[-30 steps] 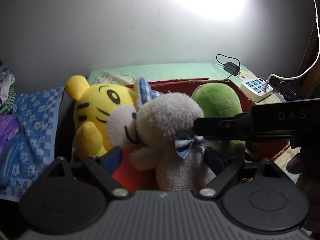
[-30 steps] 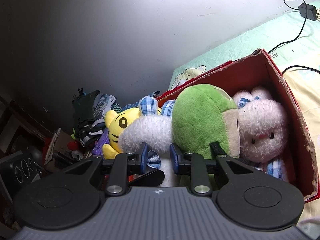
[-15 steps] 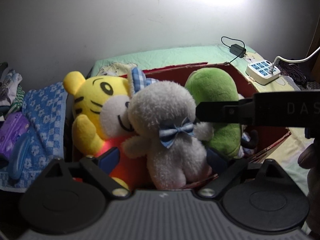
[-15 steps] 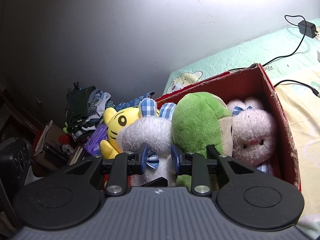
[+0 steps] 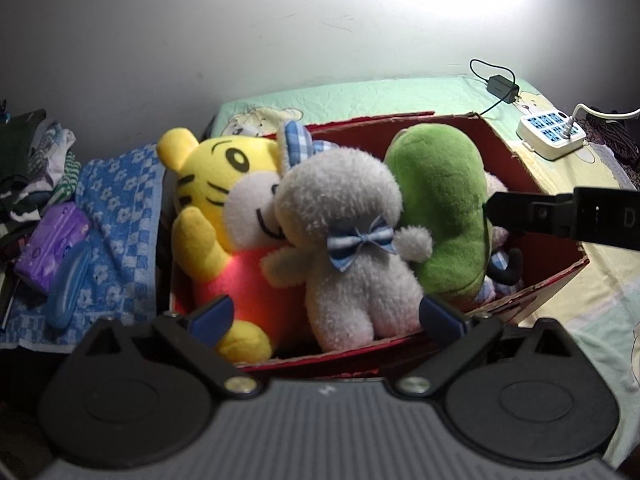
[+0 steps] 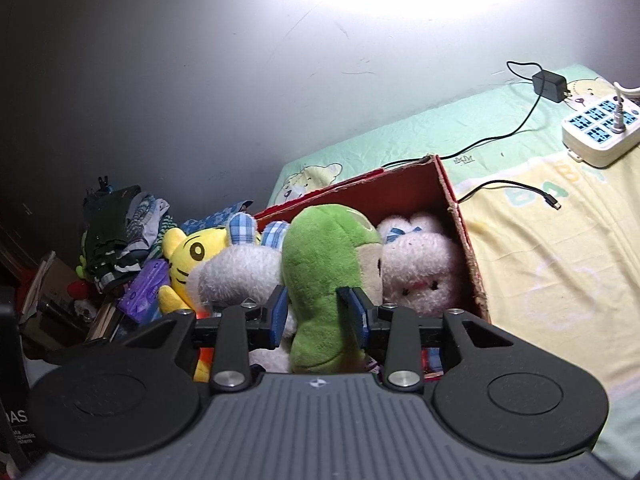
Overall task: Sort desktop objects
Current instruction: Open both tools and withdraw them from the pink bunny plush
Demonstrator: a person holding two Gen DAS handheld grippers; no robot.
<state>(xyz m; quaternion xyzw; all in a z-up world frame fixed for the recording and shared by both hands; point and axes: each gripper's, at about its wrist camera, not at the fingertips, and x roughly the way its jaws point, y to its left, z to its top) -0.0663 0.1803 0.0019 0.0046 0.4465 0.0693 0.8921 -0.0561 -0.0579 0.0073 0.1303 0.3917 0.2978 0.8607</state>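
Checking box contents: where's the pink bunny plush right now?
Right wrist view: the pink bunny plush sits in the red box's right end, against the green plush.

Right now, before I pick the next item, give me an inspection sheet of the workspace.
Surface: green and yellow cartoon sheet, creased.
Job's things: red box holding yellow tiger, grey plush, green plush, pink bunny, packed tight.
Clutter: blue towel, purple pack, clothes pile.
Grippers: left gripper open, opening wider, pads clear of the grey plush; right gripper opening, green plush between its jaws.
Cables: power strip, black adapter, loose plug end.
Surroundings: bare wall, glare.
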